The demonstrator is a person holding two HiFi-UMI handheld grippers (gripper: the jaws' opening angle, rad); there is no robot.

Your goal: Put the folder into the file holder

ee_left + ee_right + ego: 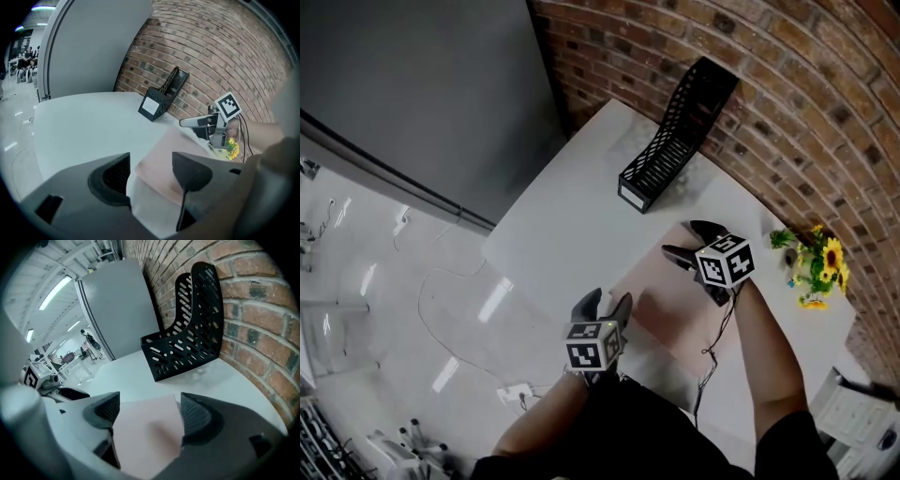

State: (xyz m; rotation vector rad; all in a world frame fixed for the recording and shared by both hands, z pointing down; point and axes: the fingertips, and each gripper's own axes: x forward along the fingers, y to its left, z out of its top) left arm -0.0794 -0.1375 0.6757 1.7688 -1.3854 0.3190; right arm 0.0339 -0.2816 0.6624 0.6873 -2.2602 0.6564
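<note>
A pink folder [670, 298] lies flat on the white table [572, 216]. The black slotted file holder [673, 131] stands empty at the table's far side, against the brick wall. My left gripper [607, 300] is open over the folder's near left corner [157, 161], and nothing is between its pads. My right gripper [680, 238] is open above the folder's far edge [145, 423] and points toward the file holder [187, 341]. Neither gripper holds the folder. In the left gripper view the file holder [161, 96] stands beyond the folder.
A small bunch of yellow flowers [816, 262] sits on the table by the wall, to the right of my right gripper. A grey cabinet [422, 94] stands left of the table. The table's left edge drops to a shiny floor. A cable [712, 347] trails from the right gripper.
</note>
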